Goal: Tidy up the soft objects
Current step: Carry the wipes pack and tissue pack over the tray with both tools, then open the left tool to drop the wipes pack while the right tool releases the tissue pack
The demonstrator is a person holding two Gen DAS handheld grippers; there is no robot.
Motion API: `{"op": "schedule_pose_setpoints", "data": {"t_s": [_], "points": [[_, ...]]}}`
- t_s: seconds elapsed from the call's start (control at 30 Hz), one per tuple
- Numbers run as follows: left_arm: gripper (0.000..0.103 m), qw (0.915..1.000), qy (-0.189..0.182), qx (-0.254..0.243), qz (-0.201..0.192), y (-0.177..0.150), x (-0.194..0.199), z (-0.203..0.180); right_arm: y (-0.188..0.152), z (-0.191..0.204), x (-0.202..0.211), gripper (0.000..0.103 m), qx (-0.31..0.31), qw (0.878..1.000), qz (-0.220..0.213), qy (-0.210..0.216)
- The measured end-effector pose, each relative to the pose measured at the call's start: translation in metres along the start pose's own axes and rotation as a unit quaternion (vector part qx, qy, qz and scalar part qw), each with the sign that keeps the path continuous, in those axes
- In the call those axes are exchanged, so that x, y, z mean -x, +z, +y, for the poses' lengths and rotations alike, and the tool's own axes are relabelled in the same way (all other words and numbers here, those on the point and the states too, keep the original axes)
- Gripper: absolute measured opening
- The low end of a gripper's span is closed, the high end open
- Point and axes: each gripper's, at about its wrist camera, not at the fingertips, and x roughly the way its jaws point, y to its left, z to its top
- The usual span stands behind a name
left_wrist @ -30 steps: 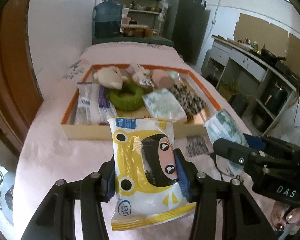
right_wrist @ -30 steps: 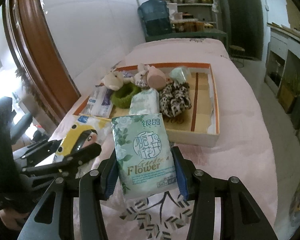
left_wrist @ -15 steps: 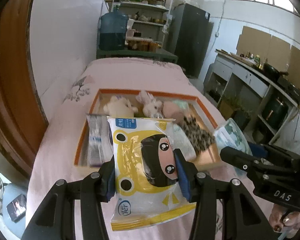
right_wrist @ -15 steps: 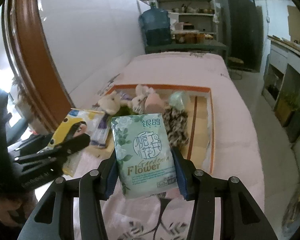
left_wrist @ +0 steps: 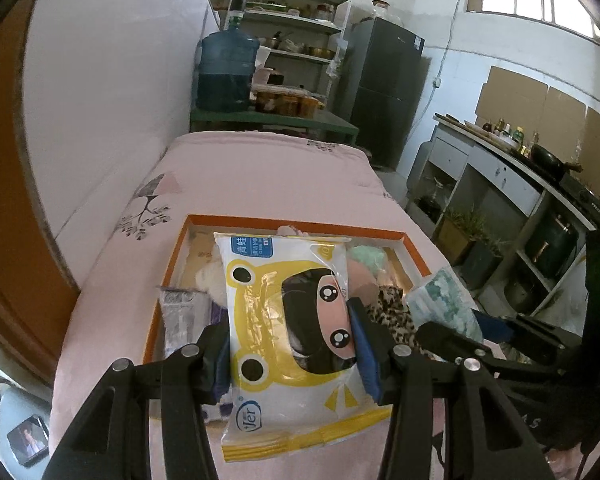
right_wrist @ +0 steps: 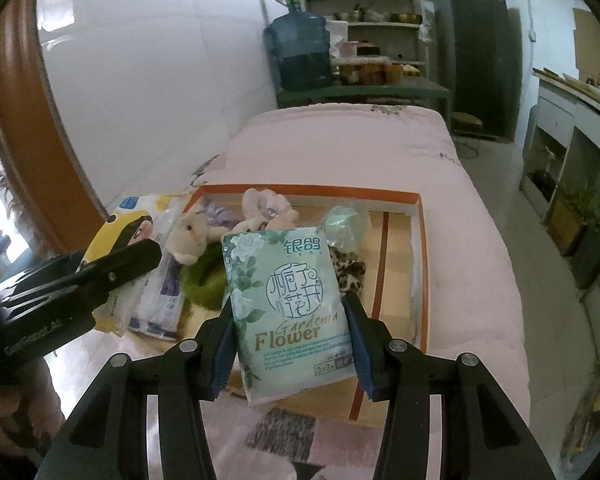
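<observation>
Both grippers grip tissue packs (above the tray)

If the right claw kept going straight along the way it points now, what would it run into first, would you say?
Probably the tray's contents: the right claw, shut on the green tissue pack, aims down over the orange-rimmed tray, towards the leopard-print fabric. Depth is uncertain; the pack hides what lies directly ahead.

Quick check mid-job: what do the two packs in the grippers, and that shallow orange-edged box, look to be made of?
Yellow cartoon pack: glossy plastic film, judging by glare streaks and a crimped end seam.
Green Gardenia Flower tissue pack: thin printed plastic wrap with a softer sheen, probably over paper tissues.
Orange-edged box: looks like cardboard, with matte, thin, straight walls; could be thin wood, hard to tell.
</observation>
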Motion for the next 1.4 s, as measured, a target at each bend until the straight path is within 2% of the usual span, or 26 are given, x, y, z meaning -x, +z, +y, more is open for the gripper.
{"op": "schedule_pose_setpoints", "data": {"t_s": [0.4,0.83,0.97,1.03,1.13,1.4], "points": [[0.05,0.9998,0.002,-0.009,0.017,0.012,-0.042,-0.004,0.008,-0.017,-0.034,0.051,-0.01,1.0,0.019,-0.017],[0.051,0.9988,0.009,-0.013,0.046,0.002,-0.079,-0.007,0.004,-0.029,-0.06,0.053,-0.019,0.999,0.04,-0.025],[0.051,0.998,-0.007,0.001,0.063,0.0,-0.088,-0.002,0.003,-0.028,-0.06,0.054,-0.014,0.999,0.041,-0.028],[0.052,0.9963,-0.023,0.025,0.079,-0.002,-0.094,0.005,0.002,-0.026,-0.061,0.055,-0.011,0.999,0.042,-0.029],[0.052,0.9956,-0.029,0.05,0.074,-0.004,-0.093,0.012,0.001,-0.026,-0.062,0.056,-0.009,0.999,0.044,-0.03],[0.054,0.997,-0.015,0.03,0.069,-0.006,-0.088,0.007,0.0,-0.026,-0.059,0.062,-0.012,0.999,0.041,-0.032]]}}
